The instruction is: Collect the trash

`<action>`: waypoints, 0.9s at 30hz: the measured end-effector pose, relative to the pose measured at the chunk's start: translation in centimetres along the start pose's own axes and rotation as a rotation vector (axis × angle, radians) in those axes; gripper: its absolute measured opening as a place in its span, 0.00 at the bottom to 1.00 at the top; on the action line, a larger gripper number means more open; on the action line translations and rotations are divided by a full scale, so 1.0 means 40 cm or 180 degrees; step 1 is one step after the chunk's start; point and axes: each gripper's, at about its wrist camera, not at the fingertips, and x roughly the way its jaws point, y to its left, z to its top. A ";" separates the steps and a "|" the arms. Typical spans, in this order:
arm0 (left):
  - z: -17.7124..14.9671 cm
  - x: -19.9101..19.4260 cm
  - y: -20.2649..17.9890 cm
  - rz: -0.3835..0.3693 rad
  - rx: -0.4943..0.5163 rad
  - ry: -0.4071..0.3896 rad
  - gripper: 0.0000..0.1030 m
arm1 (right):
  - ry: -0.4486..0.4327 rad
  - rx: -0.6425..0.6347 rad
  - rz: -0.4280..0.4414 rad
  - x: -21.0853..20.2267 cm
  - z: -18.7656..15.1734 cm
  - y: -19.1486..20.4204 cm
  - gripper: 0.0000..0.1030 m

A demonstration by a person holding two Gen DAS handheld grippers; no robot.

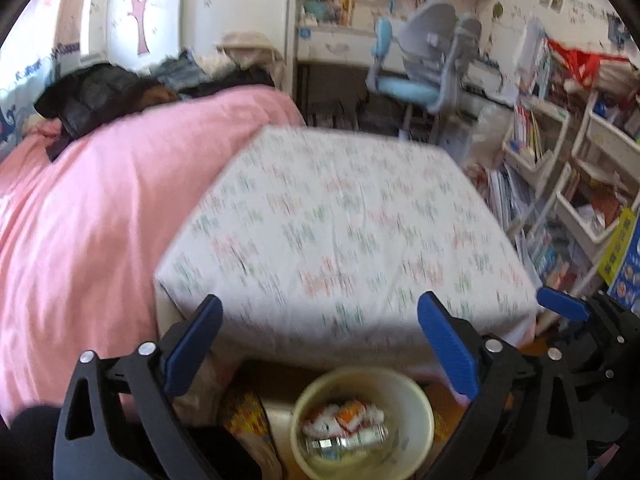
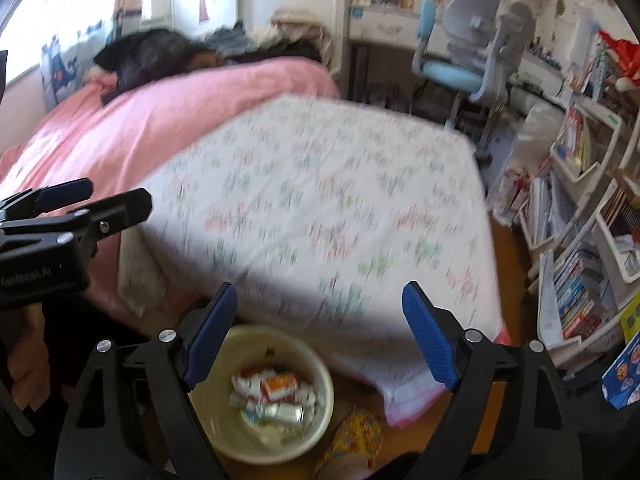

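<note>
Trash in round cream plastic bin (image 1: 420, 396) sits directly below left gripper (image 1: 320, 344) and right gripper (image 2: 316, 332), both released and empty.

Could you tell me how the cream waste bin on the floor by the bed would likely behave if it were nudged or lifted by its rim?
The cream waste bin looks like thin plastic, so probably light and apt to slide on the floor. It holds only a few cartons and a can, so little weight steadies it; a high push might tip it. Its round rim may flex when pinched.
</note>
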 end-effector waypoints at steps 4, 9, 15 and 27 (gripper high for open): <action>0.088 -0.010 0.035 0.0077 -0.0066 -0.0243 0.92 | -0.0385 0.0013 -0.0113 -0.038 0.097 -0.018 0.87; 0.177 -0.007 0.065 0.0117 -0.0140 -0.0449 0.92 | -0.0769 0.0085 -0.0189 -0.063 0.226 -0.059 0.92; 0.295 0.025 0.068 0.0129 -0.0184 -0.0696 0.92 | -0.1098 0.0102 -0.0362 -0.028 0.378 -0.100 0.93; 0.380 0.123 0.065 0.0142 -0.0095 -0.0887 0.92 | -0.1131 0.0587 -0.0530 0.108 0.484 -0.202 0.93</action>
